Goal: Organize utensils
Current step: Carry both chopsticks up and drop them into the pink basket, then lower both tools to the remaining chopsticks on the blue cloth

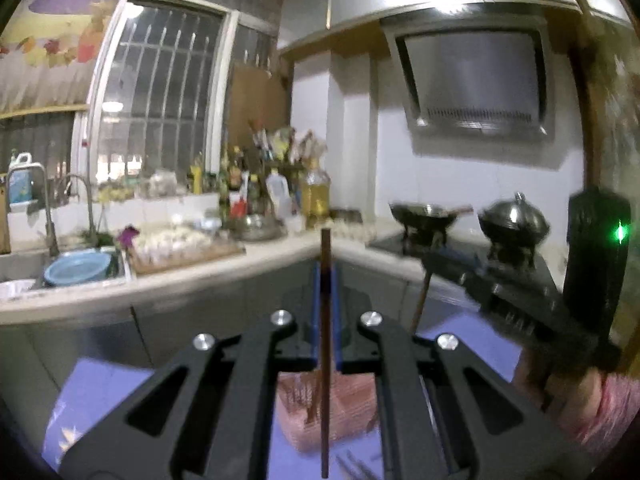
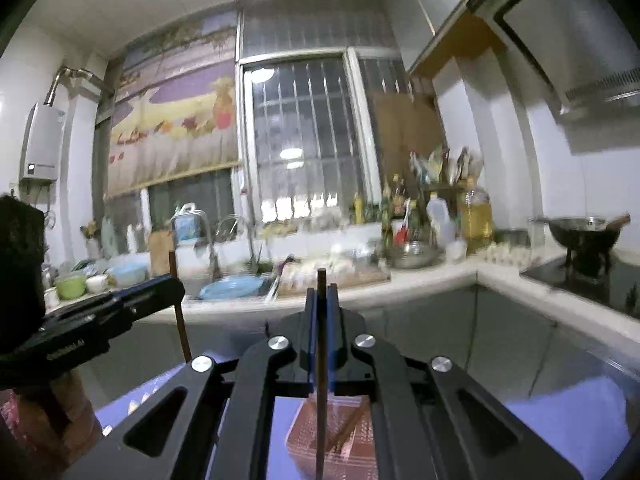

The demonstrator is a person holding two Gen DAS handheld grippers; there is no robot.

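Note:
My left gripper (image 1: pixel 326 276) is shut on a brown chopstick (image 1: pixel 325 380) that stands upright between its blue pads. Below it a pink slotted basket (image 1: pixel 348 412) sits on a purple cloth (image 1: pixel 92 396) with several chopsticks in it. My right gripper (image 2: pixel 321 300) is shut on another upright brown chopstick (image 2: pixel 320 400), above the same pink basket (image 2: pixel 348 436). The right gripper also shows in the left wrist view (image 1: pixel 452 270), with its chopstick (image 1: pixel 420 304) hanging down. The left gripper shows at the left of the right wrist view (image 2: pixel 176 280).
A white L-shaped counter (image 1: pixel 200 280) carries a sink with a blue bowl (image 1: pixel 78 266), a cutting board, bottles and an oil jug (image 1: pixel 316 196). A stove with a wok (image 1: pixel 424 214) and a lidded pot (image 1: pixel 514 222) stands at the right under a range hood.

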